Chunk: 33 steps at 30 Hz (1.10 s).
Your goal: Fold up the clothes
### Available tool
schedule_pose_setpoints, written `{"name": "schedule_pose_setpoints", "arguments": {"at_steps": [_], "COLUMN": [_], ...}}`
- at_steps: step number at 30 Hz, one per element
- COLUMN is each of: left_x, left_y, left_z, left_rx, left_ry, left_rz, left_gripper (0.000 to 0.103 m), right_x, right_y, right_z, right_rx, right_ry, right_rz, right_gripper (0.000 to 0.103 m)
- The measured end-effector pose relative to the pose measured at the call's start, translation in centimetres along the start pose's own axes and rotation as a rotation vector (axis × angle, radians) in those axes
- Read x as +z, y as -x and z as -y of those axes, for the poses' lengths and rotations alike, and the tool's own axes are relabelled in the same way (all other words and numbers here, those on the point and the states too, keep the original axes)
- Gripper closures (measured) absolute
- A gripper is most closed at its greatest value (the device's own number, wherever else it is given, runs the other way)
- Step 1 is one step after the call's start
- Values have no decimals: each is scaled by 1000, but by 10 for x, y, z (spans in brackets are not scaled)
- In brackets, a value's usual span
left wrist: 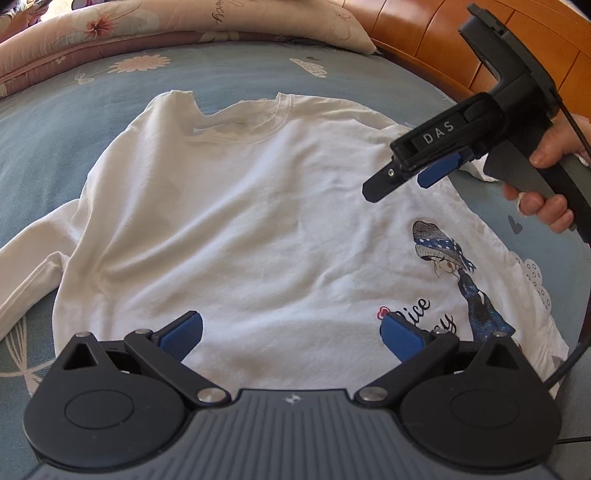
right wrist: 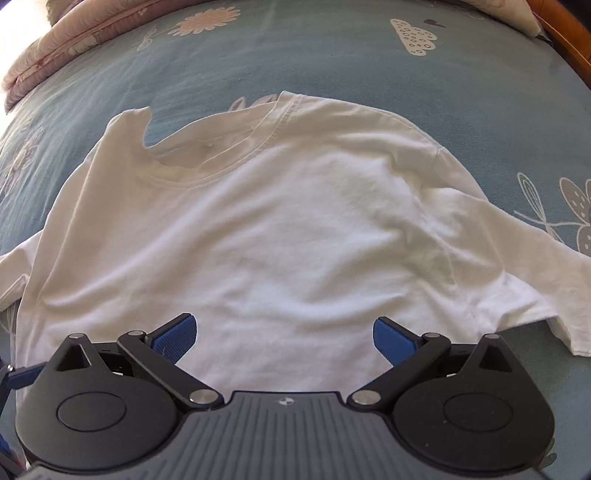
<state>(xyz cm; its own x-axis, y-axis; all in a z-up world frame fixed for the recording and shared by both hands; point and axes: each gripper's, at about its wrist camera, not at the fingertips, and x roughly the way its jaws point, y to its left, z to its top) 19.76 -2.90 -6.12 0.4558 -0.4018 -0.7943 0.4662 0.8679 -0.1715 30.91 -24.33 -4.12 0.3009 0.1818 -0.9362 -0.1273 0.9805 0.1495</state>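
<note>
White cloth tee (left wrist: 236,221), matt; glossy wood headboard (left wrist: 424,40).

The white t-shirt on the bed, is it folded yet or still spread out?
Spread out, not folded. The white t-shirt lies flat on the bedsheet, collar showing and both sleeves out to the sides. Both grippers are open above it.

T-shirt (left wrist: 236,221) flat on bedsheet (left wrist: 55,140); pillow (left wrist: 92,33) behind.

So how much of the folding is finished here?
Only the laying out: the white cotton T-shirt is spread flat on the blue flowered bedsheet, sleeves out. Nothing is in hand; the left tool and right tool are open and empty. Every fold remains.
</note>
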Motion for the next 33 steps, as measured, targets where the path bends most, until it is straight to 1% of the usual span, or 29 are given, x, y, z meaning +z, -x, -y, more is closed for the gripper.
{"name": "schedule_pose_setpoints", "arguments": {"at_steps": [3,6,8,10,13,16,18,21,24,26,29,31,33], "left_x": [-1,-2,-2,-2,-3,-4,-4,-5,-7,-10,-15,-17,-19], "left_y": [0,-1,-3,-7,-12,-15,-15,-15,-16,-17,-18,-18,-17], "left_z": [8,12,12,10,7,7,7,9,12,14,17,18,16], "left_rx": [-6,-10,-12,-22,-31,-33,-30,-31,-28,-21,-9,-3,-11], "left_ry": [-24,-37,-38,-21,-5,2,1,-3,-12,-21,-44,-60,-54], "left_rz": [0,-7,-11,-21,-37,-45,-45,-46,-44,-41,-29,-19,-4], "left_gripper": [1,1,1,1,1,1,1,1,1,1,1,1,1], "right_x": [-20,-24,-15,-4,12,20,18,2,-24,-44,-72,-85,-92], "right_y": [1,-11,-23,-28,-32,-41,-37,-18,8,20,39,43,37], "right_z": [-8,-8,-3,-2,-4,-7,-10,-12,-12,-15,-20,-19,-15], "right_rx": [13,7,-19,-39,-78,-115,-129,-111,-74,-91,-143,-133,-89], "right_ry": [56,55,15,-24,-45,-30,-15,-44,-65,-49,-9,-7,-29], "right_rz": [-30,-29,-3,41,99,98,97,120,111,109,173,225,242], "right_gripper": [0,0,0,0,0,0,0,0,0,0,0,0,0]}}
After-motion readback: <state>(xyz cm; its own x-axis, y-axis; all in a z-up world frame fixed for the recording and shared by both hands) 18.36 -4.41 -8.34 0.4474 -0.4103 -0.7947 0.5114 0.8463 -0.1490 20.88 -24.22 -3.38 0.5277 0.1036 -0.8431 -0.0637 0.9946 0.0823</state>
